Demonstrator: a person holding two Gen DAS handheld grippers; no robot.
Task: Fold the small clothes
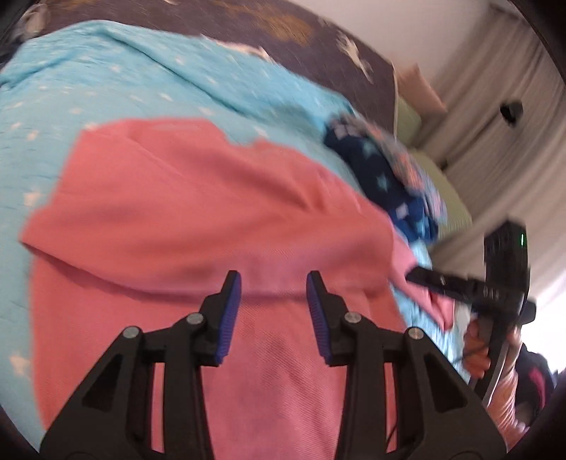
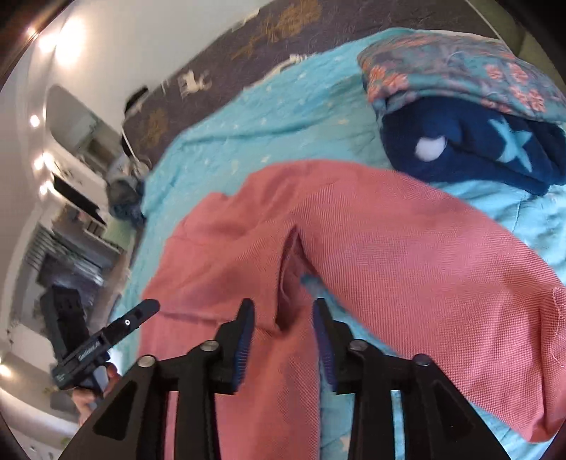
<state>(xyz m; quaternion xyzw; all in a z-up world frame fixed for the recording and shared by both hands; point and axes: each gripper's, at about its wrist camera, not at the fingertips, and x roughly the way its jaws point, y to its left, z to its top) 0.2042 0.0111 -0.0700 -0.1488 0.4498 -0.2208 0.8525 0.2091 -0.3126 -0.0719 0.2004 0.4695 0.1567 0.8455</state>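
Pink garment (image 1: 198, 226) spread on light blue star-print blanket (image 1: 116, 85), creased and partly folded — taken here as the landmark.

Left hand-held gripper (image 1: 274, 311) poised over near portion of the pink garment, blue-padded jaws parted at moderate width, nothing between them. Contact with the cloth not determinable; frame blurred.

Right hand-held gripper (image 2: 283, 339) likewise above the pink garment (image 2: 389, 247), over a slit-like opening in the cloth where two layers part and the blanket (image 2: 269, 102) shows through. Jaws apart, empty.

In the left wrist view, right hand-held gripper (image 1: 421, 276) seen at the right edge of the pink garment, its tip touching or just beside the cloth edge — apparently; blur prevents certainty.

Beyond the pink garment, on the right: dark blue star-print item (image 2: 474, 148) bunched up, floral-patterned fabric (image 2: 460, 67) lying over its far side.

Dark patterned bedcover (image 2: 283, 32) beyond the blanket. Grey curtain (image 1: 495, 141) right of the bed.
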